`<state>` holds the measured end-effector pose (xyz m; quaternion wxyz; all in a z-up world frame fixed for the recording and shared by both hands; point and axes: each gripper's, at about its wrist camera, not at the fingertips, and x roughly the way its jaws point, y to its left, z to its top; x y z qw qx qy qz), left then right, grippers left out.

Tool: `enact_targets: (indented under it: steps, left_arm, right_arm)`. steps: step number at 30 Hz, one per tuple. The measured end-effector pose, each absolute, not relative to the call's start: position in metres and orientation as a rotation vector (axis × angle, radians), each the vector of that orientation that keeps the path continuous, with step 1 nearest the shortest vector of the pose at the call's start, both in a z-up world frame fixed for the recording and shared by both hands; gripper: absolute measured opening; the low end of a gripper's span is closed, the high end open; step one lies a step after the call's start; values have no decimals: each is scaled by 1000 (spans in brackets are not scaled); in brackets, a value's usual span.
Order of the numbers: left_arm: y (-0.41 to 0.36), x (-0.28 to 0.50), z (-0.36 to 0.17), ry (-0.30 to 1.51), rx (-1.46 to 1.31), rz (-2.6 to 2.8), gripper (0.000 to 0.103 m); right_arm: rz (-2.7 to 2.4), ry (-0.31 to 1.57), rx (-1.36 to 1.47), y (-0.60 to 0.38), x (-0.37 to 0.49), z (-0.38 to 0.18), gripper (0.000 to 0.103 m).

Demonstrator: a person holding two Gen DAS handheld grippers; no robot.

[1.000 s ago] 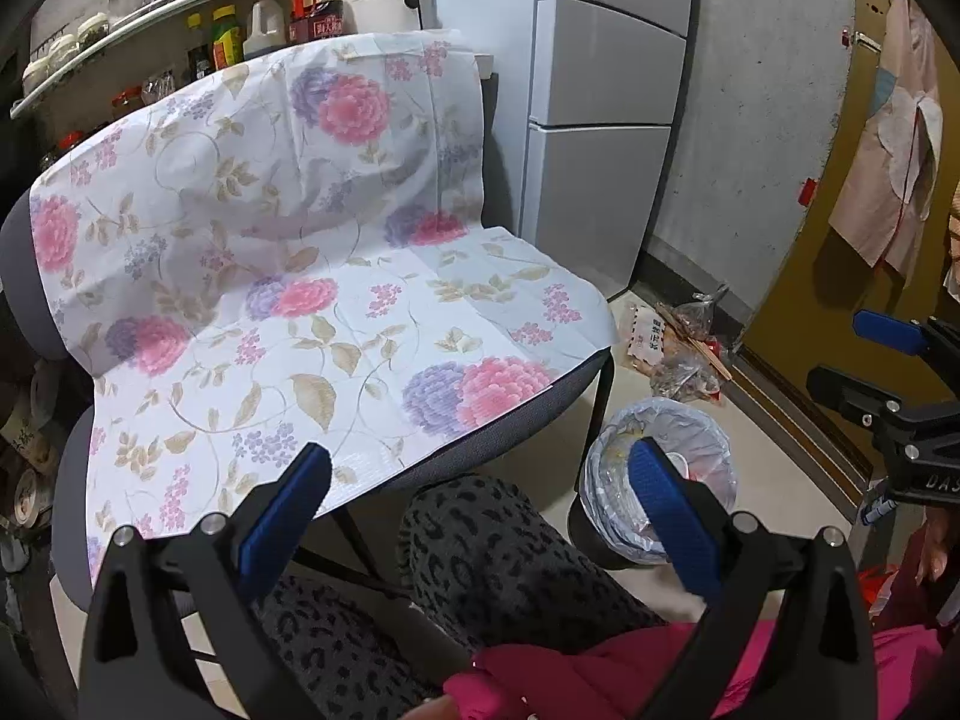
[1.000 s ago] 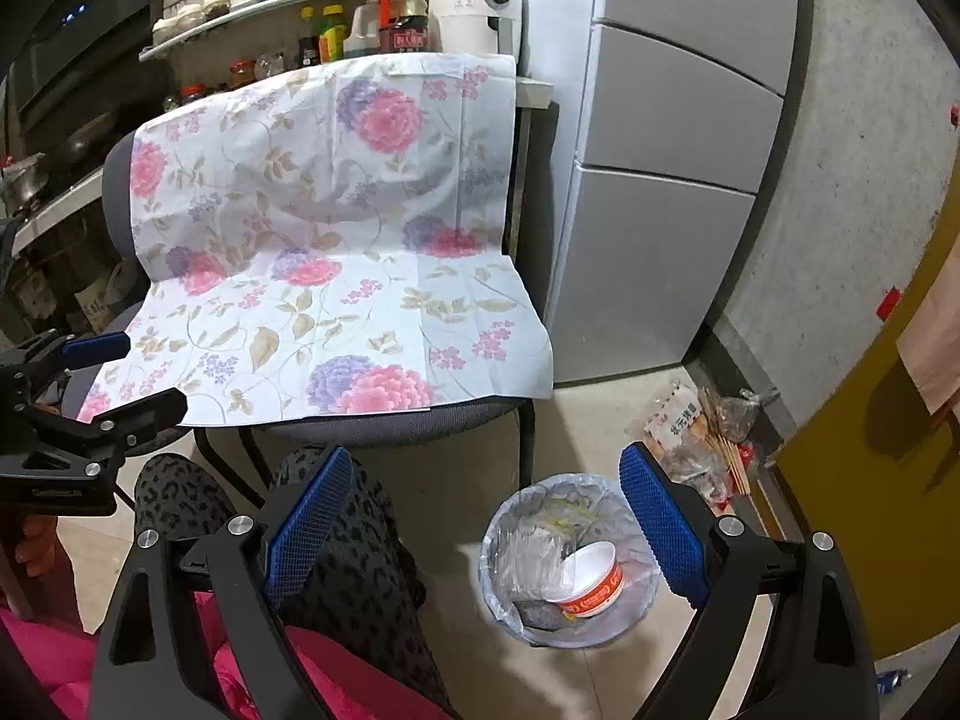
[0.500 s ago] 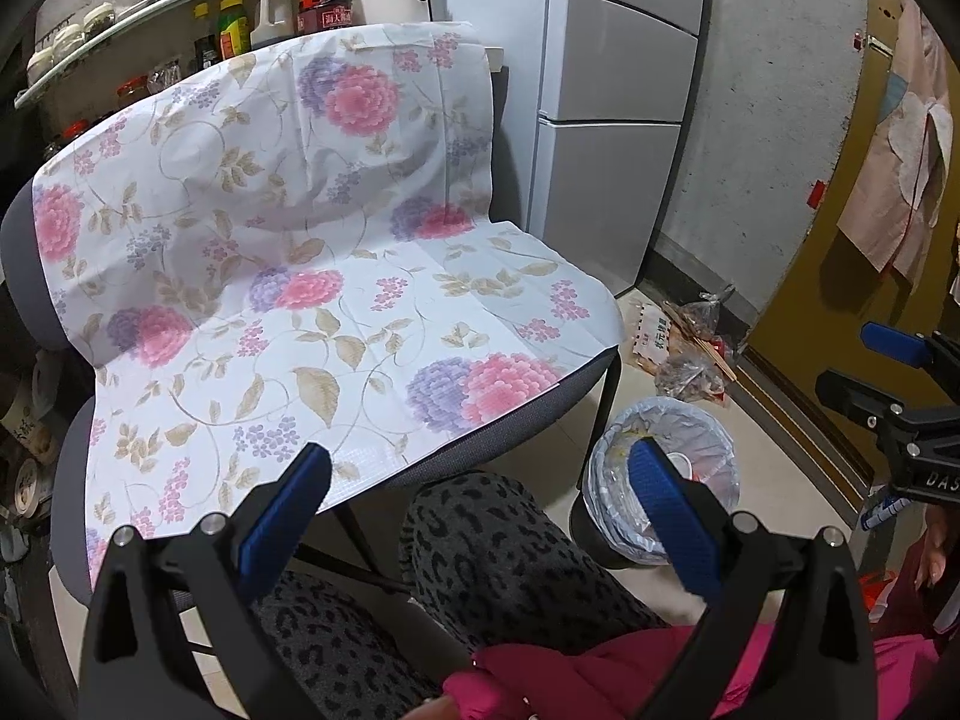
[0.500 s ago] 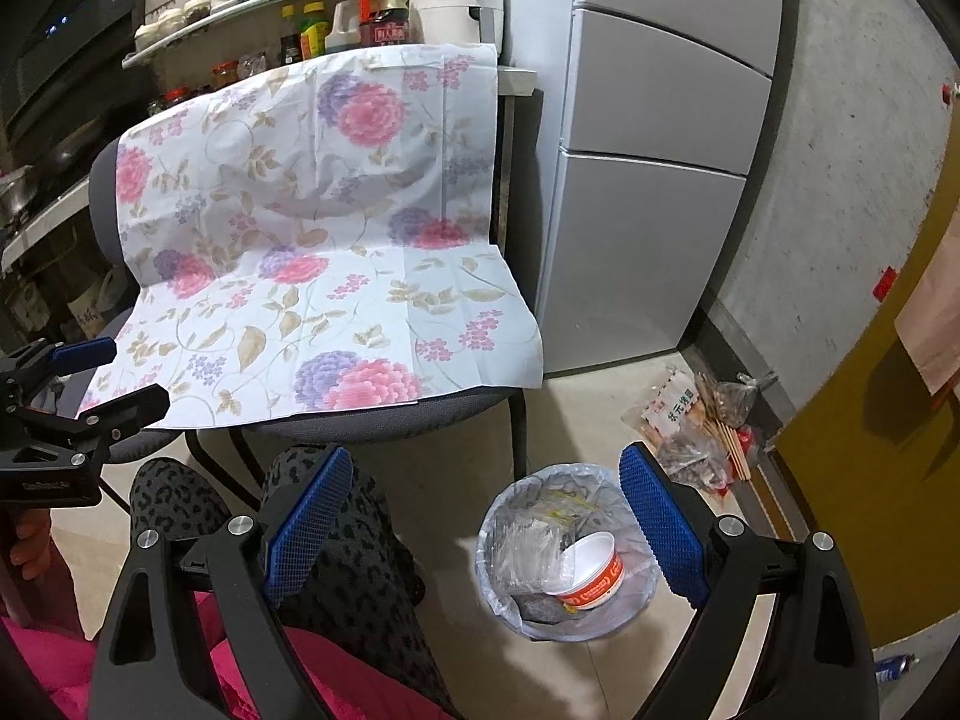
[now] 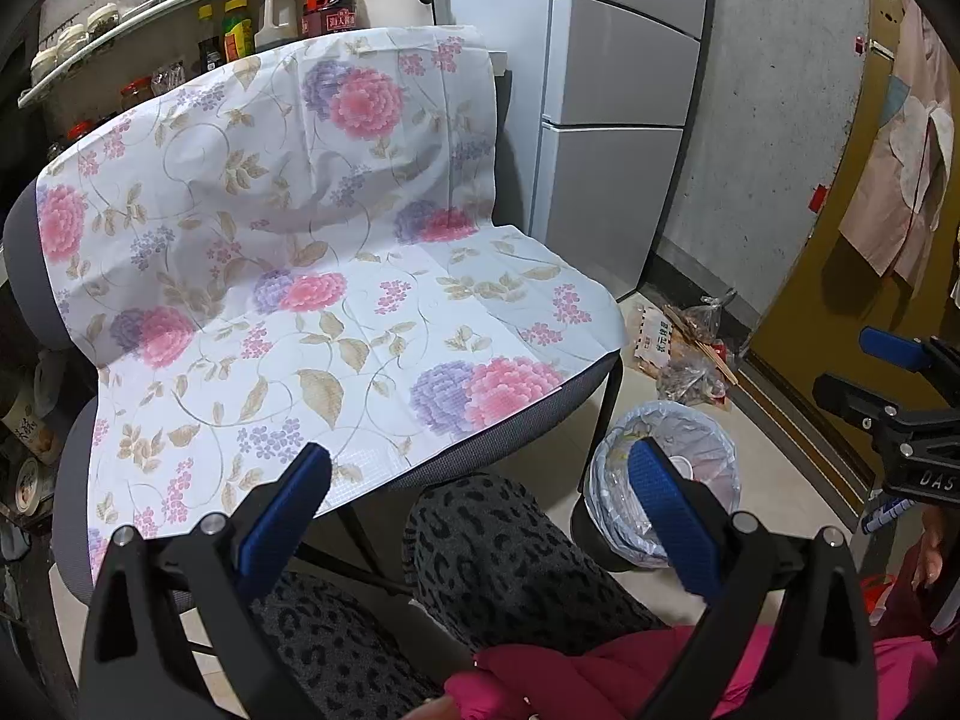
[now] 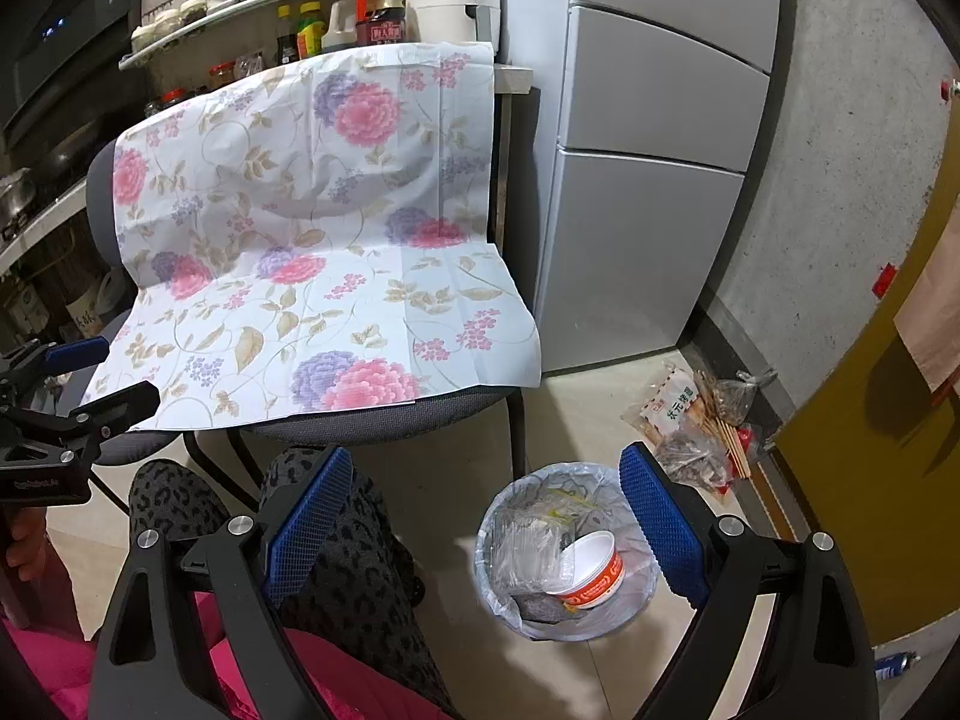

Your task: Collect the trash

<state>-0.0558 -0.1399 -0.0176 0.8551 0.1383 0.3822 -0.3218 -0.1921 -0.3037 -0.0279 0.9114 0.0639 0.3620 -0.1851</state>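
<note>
A small trash bin lined with a clear bag stands on the floor right of the chair; it holds a red-and-white paper bowl and crumpled plastic. The bin also shows in the left wrist view. Loose trash, a snack wrapper, plastic bags and wooden sticks, lies on the floor by the wall; it also shows in the left wrist view. My left gripper is open and empty above my knees. My right gripper is open and empty, just above the bin's left side.
A chair draped with a flowered cloth stands straight ahead. A grey fridge is behind it on the right. Shelves with bottles and jars run along the back. A yellow door is on the right. My legs are below.
Both views have shifted slightly; the chair and bin sit a little differently in frame. Both grippers stay open and empty.
</note>
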Motion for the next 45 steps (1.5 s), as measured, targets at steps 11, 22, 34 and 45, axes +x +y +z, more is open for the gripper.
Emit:
enact_targets:
  steps: [11, 22, 34, 45]
  left_arm:
    - [-140, -56, -17, 803, 292, -677, 96]
    - [-138, -55, -17, 801, 291, -677, 96]
    - [-138, -55, -15, 800, 289, -676, 96]
    - [-135, -53, -15, 799, 287, -677, 96]
  right_arm:
    - [-382, 747, 132, -305, -192, -28, 90]
    - [-381, 749, 132, -307, -192, -29, 90]
    - [-382, 749, 131, -306, -192, -29, 90]
    - [-380, 751, 131, -308, -192, -29, 90]
